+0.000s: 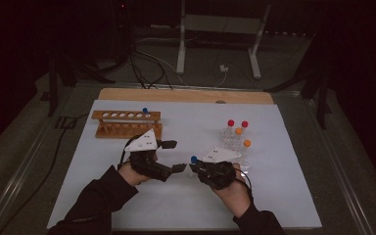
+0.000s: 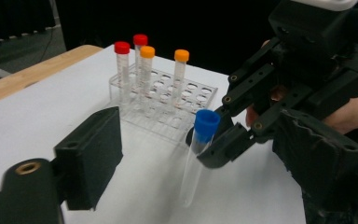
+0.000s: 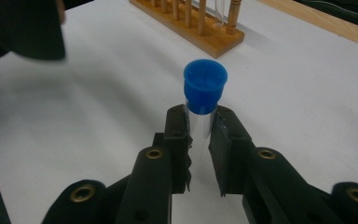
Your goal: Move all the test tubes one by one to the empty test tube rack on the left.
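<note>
Meanwhile, toward the table's [image 1: 127, 205] left rear corner stood a wooden rack [image 1: 127, 123] with one blue-capped tube [image 1: 145, 111] upright at its right end. Nearer the front edge, the left gripper [image 1: 172, 156] hung with its jaws spread wide and nothing between them, turned toward the right one. Just beside it, around the middle of the table, the right gripper [image 3: 199, 140] was clamped on a clear tube with a blue cap [image 3: 205, 86], gripping the glass just under the cap; the tube stood nearly upright, tilted slightly, its lower end close to the white surface. Behind it, toward the right edge, a clear plastic rack [image 2: 168, 105] held two red-capped and two orange-capped tubes [image 2: 181, 74] upright.
</note>
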Motion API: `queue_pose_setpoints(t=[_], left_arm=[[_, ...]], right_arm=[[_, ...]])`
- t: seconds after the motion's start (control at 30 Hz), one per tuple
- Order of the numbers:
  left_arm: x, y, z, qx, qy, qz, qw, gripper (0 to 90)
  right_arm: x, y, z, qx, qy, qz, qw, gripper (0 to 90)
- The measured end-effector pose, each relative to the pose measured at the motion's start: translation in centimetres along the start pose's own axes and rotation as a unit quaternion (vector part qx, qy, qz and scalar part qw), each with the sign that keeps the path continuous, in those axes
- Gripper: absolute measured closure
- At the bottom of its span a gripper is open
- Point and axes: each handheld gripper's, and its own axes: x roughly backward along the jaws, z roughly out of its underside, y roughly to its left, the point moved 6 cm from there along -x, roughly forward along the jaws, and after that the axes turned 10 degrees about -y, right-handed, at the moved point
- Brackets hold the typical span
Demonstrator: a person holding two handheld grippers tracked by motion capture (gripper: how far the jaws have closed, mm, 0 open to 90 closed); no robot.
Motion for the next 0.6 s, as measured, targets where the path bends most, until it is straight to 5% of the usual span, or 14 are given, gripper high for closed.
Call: queue_pose_setpoints(t=[0.6], left_arm=[[-2.6,-0.4,0.8,-0.023,0.03,0.017,0.9992,61.2]], right_arm=[[0.0,0.3,-0.1,0.001,-0.002,-0.006,1.0,77.3]])
